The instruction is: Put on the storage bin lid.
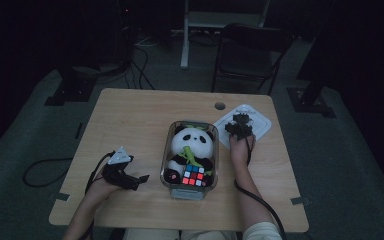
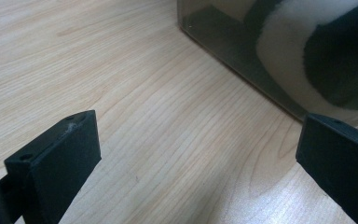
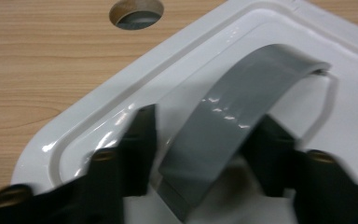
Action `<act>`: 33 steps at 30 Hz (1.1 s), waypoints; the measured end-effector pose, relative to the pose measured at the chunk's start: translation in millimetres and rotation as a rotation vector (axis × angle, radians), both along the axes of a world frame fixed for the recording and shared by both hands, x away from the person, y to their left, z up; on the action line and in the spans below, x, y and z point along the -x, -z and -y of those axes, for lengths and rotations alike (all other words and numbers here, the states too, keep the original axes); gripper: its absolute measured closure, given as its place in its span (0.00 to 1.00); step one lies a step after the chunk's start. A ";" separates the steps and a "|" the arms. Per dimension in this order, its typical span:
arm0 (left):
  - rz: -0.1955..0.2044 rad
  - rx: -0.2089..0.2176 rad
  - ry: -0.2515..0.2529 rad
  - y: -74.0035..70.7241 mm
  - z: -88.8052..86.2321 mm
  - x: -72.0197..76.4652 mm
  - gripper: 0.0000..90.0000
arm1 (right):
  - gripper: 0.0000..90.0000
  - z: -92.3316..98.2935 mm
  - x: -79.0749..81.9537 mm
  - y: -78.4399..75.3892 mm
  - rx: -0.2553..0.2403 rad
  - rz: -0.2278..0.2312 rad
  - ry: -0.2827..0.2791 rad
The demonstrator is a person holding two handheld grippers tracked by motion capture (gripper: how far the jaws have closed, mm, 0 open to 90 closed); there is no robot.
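I found the right tongs [image 3: 200,140] lowered over the white lid [image 1: 258,119], which lay flat on the worktop [image 1: 130,125] at the far right, just beside the clear container [image 1: 172,145]. In the right gripper view the two black jaws stood on either side of the lid's grey strap handle [image 3: 242,116], which arched up from the lid's middle. The jaws were partly closed, the right-hand one looked to be against the strap's edge, and a thin gap remained at the left-hand one, so I could not tell whether the pads were pressing. The lid itself rested on the worktop, one corner near the round cable hole [image 3: 136,11].

I noted the left tongs [image 1: 142,179] lying low at the near left of the worktop, their tips pointing toward the container. In the left gripper view the jaws stood wide apart with nothing but bare wood between them, and the container's wall [image 2: 233,60] lay just ahead.

The container stood at the middle of the worktop without a lid. Inside it I recorded a panda plush toy [image 1: 192,142] sitting upright, holding a green sprig, and a colour cube [image 1: 194,175] lying at the container's near end against the toy's feet.
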State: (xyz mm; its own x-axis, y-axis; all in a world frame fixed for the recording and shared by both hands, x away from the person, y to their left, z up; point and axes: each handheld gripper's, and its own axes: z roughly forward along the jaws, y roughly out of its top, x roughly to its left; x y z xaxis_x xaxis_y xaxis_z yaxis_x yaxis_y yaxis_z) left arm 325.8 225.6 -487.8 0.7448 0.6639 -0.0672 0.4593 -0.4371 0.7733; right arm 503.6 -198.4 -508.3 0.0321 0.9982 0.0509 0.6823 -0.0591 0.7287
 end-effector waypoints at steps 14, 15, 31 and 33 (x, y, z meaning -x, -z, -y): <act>0.006 0.013 0.006 -2.9 2.5 0.6 0.01 | 0.79 25.3 24.9 -23.0 -0.160 0.033 -0.128; 0.006 0.013 0.007 -3.4 2.2 0.7 0.01 | 0.79 28.4 29.1 -25.8 -0.174 0.037 -0.141; 0.027 0.009 0.015 -8.5 10.3 1.5 0.01 | 0.79 60.9 124.0 -25.5 -0.281 -0.025 -0.460; 0.031 0.011 0.018 -10.3 12.4 0.8 0.01 | 0.79 59.9 133.8 -21.2 -0.284 -0.035 -0.497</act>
State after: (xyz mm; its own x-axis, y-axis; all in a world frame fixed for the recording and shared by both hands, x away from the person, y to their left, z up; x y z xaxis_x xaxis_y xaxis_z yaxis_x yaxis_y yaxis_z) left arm 325.0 213.2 -477.5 0.7584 0.6498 -0.0511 0.4271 -0.4361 0.7921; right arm 369.8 -258.3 -487.1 -0.4309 0.8411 0.3269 0.7017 0.0845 0.7075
